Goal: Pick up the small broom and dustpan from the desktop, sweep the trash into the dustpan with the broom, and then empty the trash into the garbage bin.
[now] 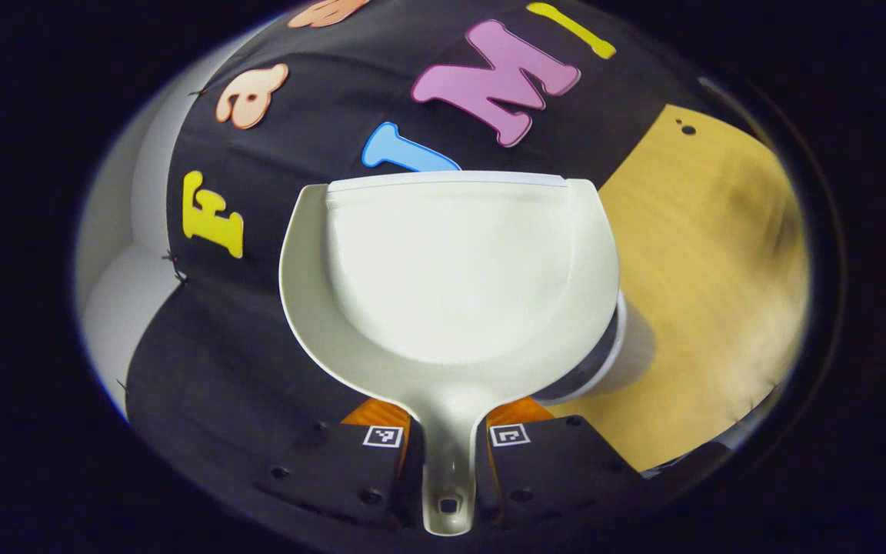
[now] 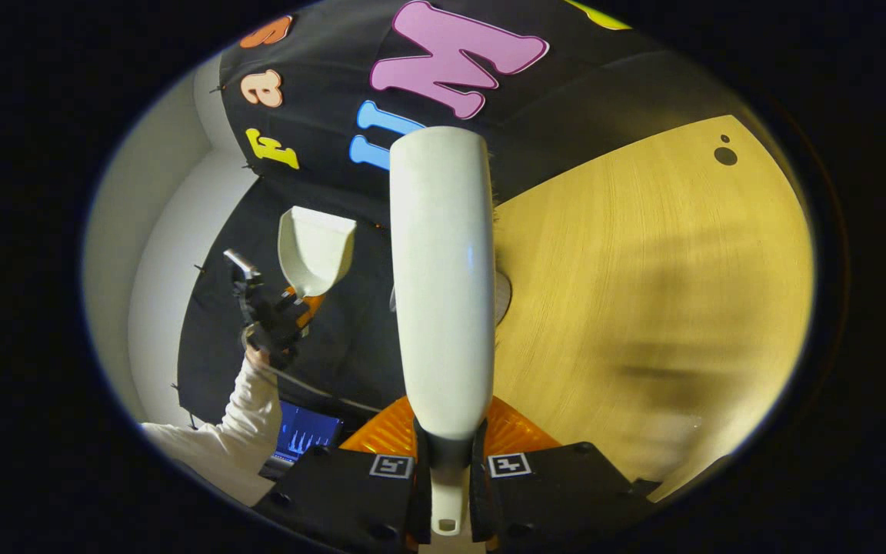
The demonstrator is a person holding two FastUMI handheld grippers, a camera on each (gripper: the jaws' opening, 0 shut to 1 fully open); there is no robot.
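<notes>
While the dustpan is raised in front of the booth's black cloth wall, its handle is clamped between both fingers of the left gripper, and the pan is seen empty, partly over the edge of the wooden desktop. The broom is gripped by its narrow handle between the closed fingers of the right gripper, its white body pointing forward above the desktop. A white sleeve is seen behind the left gripper in the right gripper view.

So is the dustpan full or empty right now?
Empty. In the left gripper view the dustpan, clamped by its handle in the left gripper, shows a bare, clean inner surface with no trash in it.
</notes>
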